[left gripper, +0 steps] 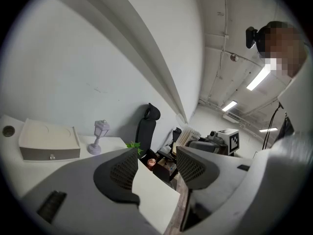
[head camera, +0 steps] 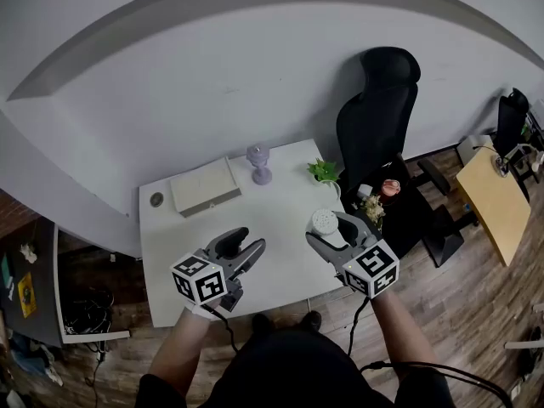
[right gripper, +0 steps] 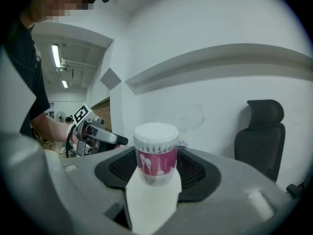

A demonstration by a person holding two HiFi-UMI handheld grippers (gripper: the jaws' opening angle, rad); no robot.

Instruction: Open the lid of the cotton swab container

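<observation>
My right gripper (head camera: 326,228) is clamped on the cotton swab container (right gripper: 156,151) - swab tips bare, clear lid (right gripper: 191,114) tipped back - above the white table's (head camera: 280,198) right edge. My left gripper (head camera: 240,246) hangs beside it, jaws apart, empty.

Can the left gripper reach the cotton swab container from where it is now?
Probably yes. The left gripper is open and empty, and only bare table lies between it and the cotton swab container, clamped in the right gripper.
</observation>
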